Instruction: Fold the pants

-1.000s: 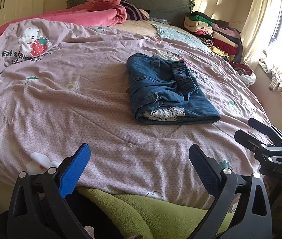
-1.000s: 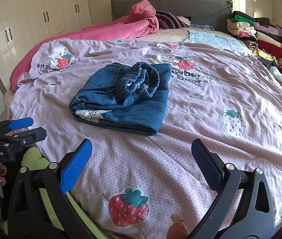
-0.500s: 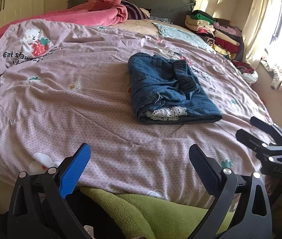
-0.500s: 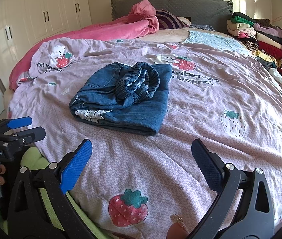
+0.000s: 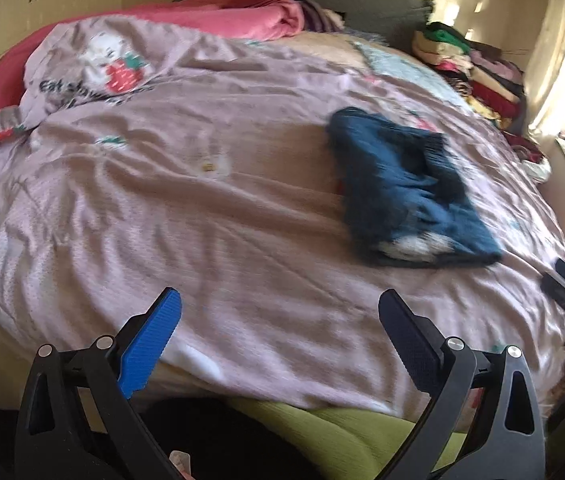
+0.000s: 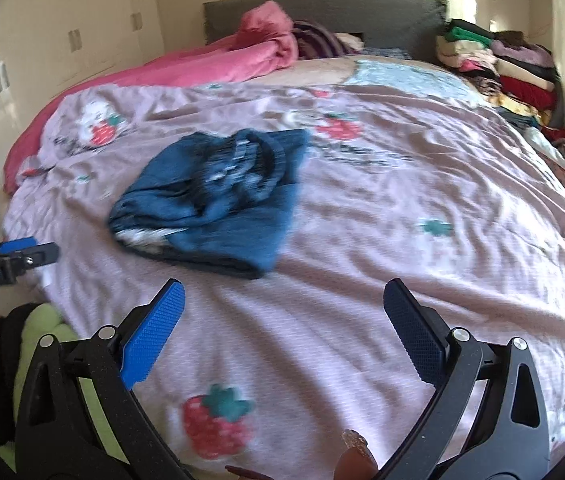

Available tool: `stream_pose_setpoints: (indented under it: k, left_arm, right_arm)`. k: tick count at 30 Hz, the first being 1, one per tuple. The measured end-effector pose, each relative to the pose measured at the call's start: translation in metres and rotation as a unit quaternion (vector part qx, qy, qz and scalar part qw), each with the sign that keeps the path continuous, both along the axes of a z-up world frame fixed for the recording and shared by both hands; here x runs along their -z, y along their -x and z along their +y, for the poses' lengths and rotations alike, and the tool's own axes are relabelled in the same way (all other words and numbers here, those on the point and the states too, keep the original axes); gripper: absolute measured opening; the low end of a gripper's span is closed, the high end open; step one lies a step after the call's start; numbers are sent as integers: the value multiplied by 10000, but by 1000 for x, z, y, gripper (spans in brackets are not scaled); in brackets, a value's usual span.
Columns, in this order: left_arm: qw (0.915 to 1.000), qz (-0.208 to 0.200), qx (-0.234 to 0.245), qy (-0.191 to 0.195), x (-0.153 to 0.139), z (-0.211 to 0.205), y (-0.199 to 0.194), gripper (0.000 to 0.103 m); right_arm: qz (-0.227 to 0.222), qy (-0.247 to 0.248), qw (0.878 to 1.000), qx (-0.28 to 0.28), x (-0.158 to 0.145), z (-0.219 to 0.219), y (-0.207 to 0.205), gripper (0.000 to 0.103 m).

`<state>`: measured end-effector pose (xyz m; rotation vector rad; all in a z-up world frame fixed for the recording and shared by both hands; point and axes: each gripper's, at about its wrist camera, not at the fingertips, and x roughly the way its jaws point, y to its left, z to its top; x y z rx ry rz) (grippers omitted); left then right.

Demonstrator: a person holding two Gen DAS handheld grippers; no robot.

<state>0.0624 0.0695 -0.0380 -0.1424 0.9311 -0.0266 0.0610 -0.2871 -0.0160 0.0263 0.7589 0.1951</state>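
Quilt bears folded pants — both tongs agape

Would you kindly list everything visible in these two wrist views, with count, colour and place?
Folded pants: one, blue denim, lying mid-bed on the duvet, nothing touching them.
Duvet: one, lilac with strawberry prints, covering the bed.
Blanket: one, pink, bunched along the far left side up to the headboard.
Headboard: one, grey, at the far end.
Stacked clothes: one pile, mixed colours, far right corner of the bed.
Wardrobe doors: cream, left wall; number unclear.
Green fabric: one piece, lime, below the duvet's near edge.
Left gripper: one, black with blue pads, open, above the near edge.
Right gripper: one, same make, open, near edge.
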Motion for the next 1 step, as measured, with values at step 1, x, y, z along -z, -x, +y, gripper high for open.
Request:
stream_pose_setpoints:
  k: [1]
  left_arm:
    - [9999,13,-120,-82,2,12,-8,99]
  right_arm:
    - [-5,-10,9999,128,0,-14,-4,94]
